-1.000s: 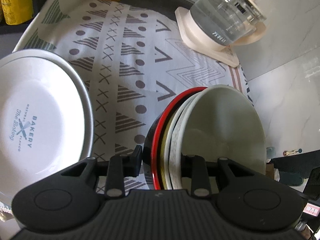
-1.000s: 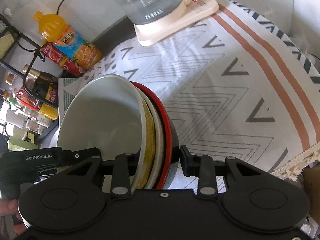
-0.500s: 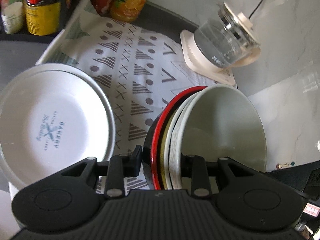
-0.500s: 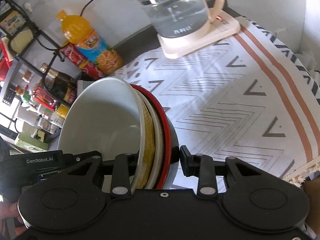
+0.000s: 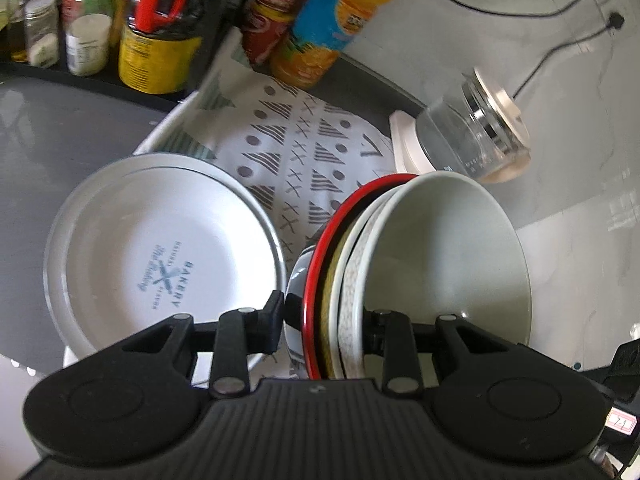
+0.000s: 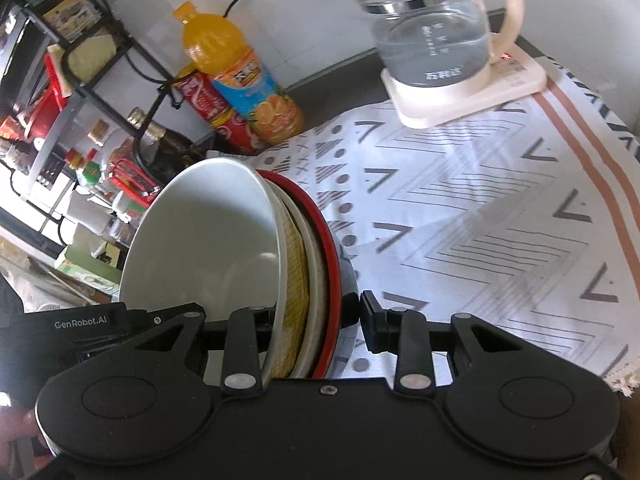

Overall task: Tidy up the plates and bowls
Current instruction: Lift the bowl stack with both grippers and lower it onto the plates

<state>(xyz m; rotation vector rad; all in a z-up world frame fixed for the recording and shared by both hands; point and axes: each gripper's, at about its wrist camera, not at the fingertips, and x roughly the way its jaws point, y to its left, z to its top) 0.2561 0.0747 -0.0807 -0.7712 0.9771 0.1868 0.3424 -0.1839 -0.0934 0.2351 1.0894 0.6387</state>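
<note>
We find both claws clamped on one stack of bowls [image 5: 440,248], lifted clear above the patterned cloth [image 6: 480,208]: left claw [image 5: 326,324] and right claw [image 6: 316,320] grip opposite rims. Left of the stack lies a white plate [image 5: 160,240]

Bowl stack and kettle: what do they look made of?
Top bowl: likely glazed ceramic or melamine; smooth white, soft highlight. Red-rimmed bowl: glossy, lacquer-like plastic perhaps. Kettle: clear glass body with water showing through, metal band, cream plastic-looking handle and base.
</note>
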